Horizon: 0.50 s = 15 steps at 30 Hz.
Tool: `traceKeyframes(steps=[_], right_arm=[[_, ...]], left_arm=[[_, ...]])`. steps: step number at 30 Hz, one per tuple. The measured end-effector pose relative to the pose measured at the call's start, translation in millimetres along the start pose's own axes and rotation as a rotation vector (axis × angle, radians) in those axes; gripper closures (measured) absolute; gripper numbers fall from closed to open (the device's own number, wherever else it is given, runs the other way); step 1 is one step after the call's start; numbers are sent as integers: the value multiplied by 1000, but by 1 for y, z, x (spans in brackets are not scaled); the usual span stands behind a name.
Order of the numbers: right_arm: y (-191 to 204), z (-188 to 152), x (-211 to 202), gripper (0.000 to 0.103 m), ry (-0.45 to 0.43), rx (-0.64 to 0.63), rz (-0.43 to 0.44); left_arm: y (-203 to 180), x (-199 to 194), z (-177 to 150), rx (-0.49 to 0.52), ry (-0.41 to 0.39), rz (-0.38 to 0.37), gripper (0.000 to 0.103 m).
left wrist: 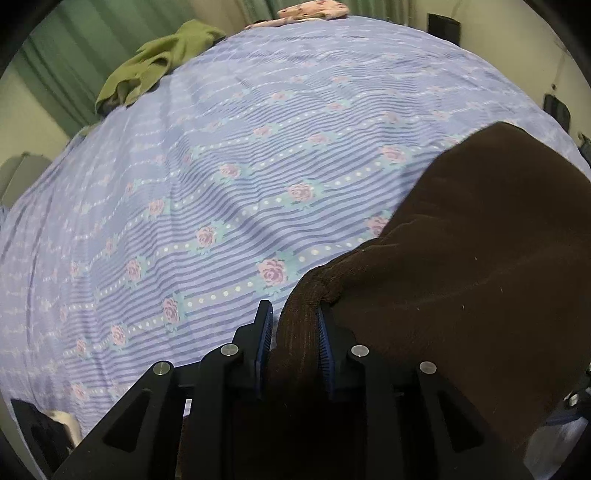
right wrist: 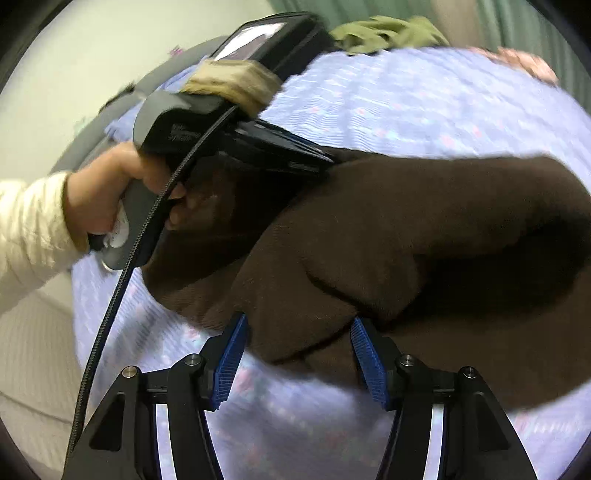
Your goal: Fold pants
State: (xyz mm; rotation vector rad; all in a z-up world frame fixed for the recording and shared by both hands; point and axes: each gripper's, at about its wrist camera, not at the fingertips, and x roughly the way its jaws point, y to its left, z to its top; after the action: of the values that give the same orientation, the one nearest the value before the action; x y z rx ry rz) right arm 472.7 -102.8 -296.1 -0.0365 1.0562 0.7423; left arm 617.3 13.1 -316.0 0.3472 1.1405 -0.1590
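Observation:
Dark brown pants (left wrist: 461, 258) lie on a lilac floral bedsheet (left wrist: 184, 184), at the right of the left wrist view. My left gripper (left wrist: 293, 314) is shut on their ribbed band, which stands bunched between the blue pads. In the right wrist view the pants (right wrist: 406, 240) hang partly lifted in thick folds. There my left gripper (right wrist: 325, 162) pinches their upper left edge, held by a person's hand (right wrist: 103, 192). My right gripper (right wrist: 299, 325) holds a thick fold of the lower edge between its fingertips, jaws fairly wide apart.
A green garment (left wrist: 155, 62) lies crumpled at the bed's far edge, with a pink floral cloth (left wrist: 314, 11) beyond it. A cream sleeve (right wrist: 26, 229) and a black cable (right wrist: 110, 314) cross the left of the right wrist view. Green curtains hang behind the bed.

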Motion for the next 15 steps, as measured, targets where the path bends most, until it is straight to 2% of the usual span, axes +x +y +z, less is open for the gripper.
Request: traceKeyframes(steps=[3, 5, 6, 7, 10, 11, 13, 15], right_arm=[[2, 6, 21, 40, 60, 13, 32], [7, -2, 26, 44, 101, 9, 14], [9, -6, 21, 59, 95, 5, 0], [9, -11, 14, 67, 87, 16, -12], [9, -29, -16, 81, 37, 131, -1], [11, -36, -22, 93, 38, 160, 35], [18, -49, -25, 92, 32, 213, 31], [22, -55, -19, 90, 61, 159, -42]], left_arm=[[2, -1, -1, -34, 3, -18, 78], [1, -9, -4, -32, -21, -31, 78], [0, -15, -7, -24, -35, -42, 78], [-2, -22, -10, -14, -56, -61, 78], [-7, -39, -18, 5, -111, -107, 78], [-10, -41, -21, 15, -120, -118, 78], [-21, -38, -28, 55, -108, -113, 77], [-32, -29, -34, 135, -78, -57, 77]])
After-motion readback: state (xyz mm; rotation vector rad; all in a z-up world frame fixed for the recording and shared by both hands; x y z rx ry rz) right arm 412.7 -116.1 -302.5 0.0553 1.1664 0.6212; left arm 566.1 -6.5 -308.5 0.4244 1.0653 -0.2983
